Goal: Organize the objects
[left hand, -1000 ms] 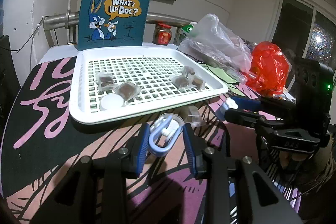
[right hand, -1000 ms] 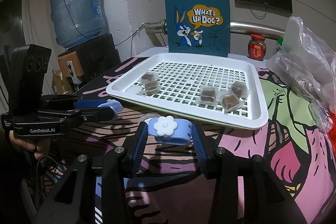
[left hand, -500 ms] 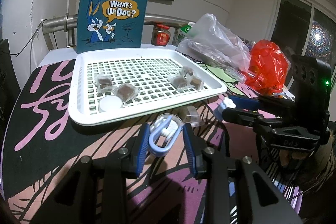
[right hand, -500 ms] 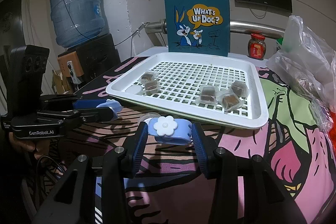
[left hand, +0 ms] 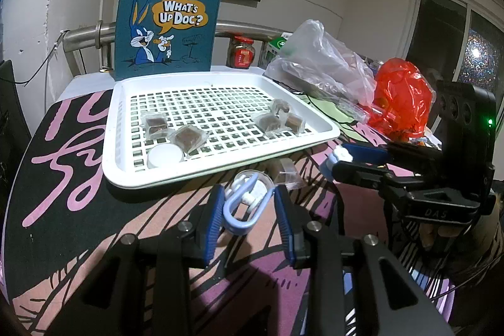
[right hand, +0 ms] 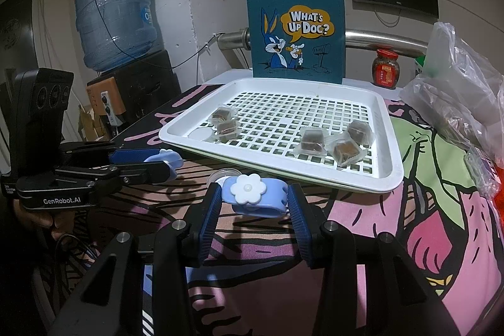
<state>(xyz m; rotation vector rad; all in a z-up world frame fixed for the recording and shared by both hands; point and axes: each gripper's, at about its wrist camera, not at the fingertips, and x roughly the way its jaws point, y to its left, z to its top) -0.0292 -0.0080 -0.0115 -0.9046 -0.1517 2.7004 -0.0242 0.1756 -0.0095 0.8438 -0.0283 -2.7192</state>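
Observation:
My left gripper point(left hand: 249, 194) is shut on a light blue looped band point(left hand: 239, 222) with a white stud, held just above the patterned tablecloth in front of the white grid tray point(left hand: 116, 122). Seen in the right wrist view, my right gripper point(right hand: 253, 194) is shut on a light blue band point(right hand: 271, 202) bearing a white flower point(right hand: 249, 188). The tray point(right hand: 390, 147) holds several wrapped brown cubes point(right hand: 312, 140) and a white round lid point(left hand: 165, 155). Each gripper shows in the other's view: the right gripper point(left hand: 334, 159) and the left gripper point(right hand: 167, 161).
A clear round dish point(left hand: 263, 178) and a wrapped cube point(left hand: 285, 173) lie on the cloth before the tray. Behind it stand a blue cartoon tote bag point(left hand: 167, 21) and a red-lidded jar point(left hand: 241, 52). Clear point(left hand: 318, 62) and red point(left hand: 400, 96) plastic bags sit at the right. A water bottle point(right hand: 113, 11) stands at the left.

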